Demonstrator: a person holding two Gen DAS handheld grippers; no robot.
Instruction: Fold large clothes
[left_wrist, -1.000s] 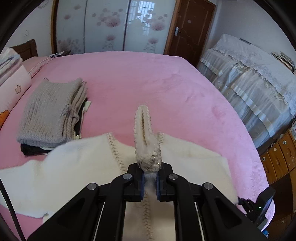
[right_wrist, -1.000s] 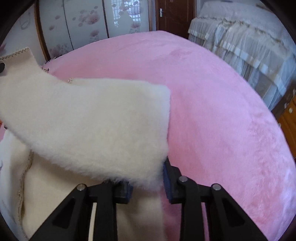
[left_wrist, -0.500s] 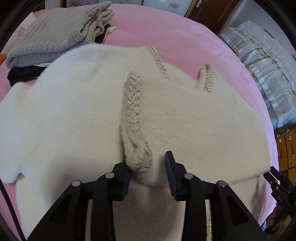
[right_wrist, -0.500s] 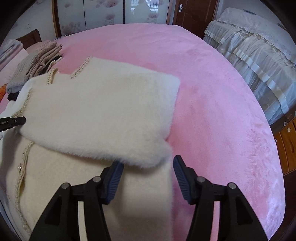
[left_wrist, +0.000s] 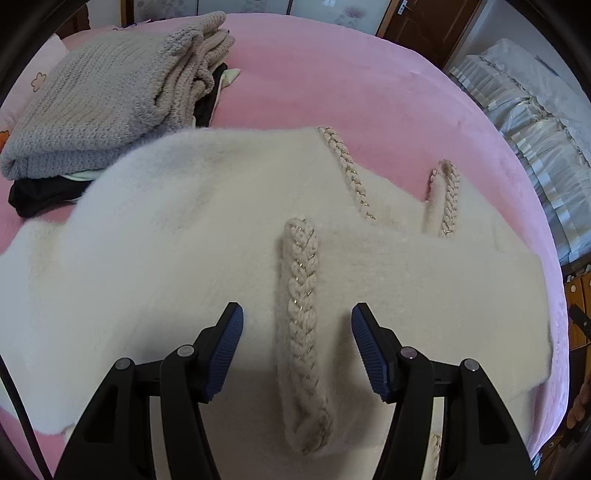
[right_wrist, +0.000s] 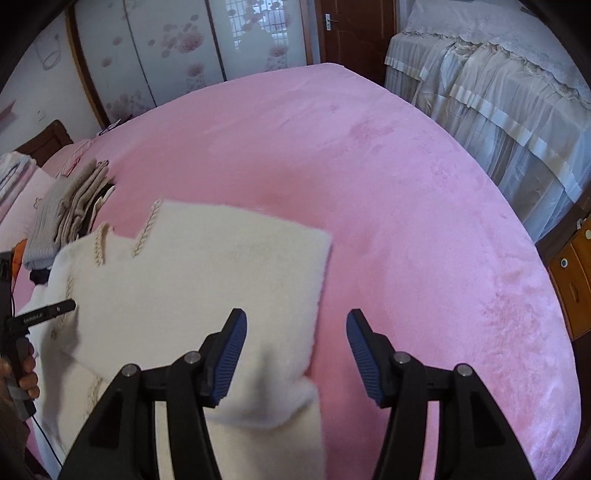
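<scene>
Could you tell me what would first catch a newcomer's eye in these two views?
A fluffy cream garment with braided trim lies folded across the pink bed, filling the foreground. Both the left tongs and right tongs hang open just above it. A stack of folded knitwear sits at the bed's far left.

Large bed covered in a pink plush blanket (right_wrist: 388, 192) fills most of both views. Far wall: sliding wardrobe doors of frosted panels printed with pink blossoms (right_wrist: 166, 62), framed in brown wood. Right of them, a dark brown wooden door with a metal handle (right_wrist: 354, 29). Along the right side, furniture under a white lace-trimmed dust cover (right_wrist: 498, 92). Orange-brown wooden drawers with round knobs (right_wrist: 570, 273) at right edge. Dark wooden headboard (right_wrist: 48, 140) at left. Even daylight.
</scene>
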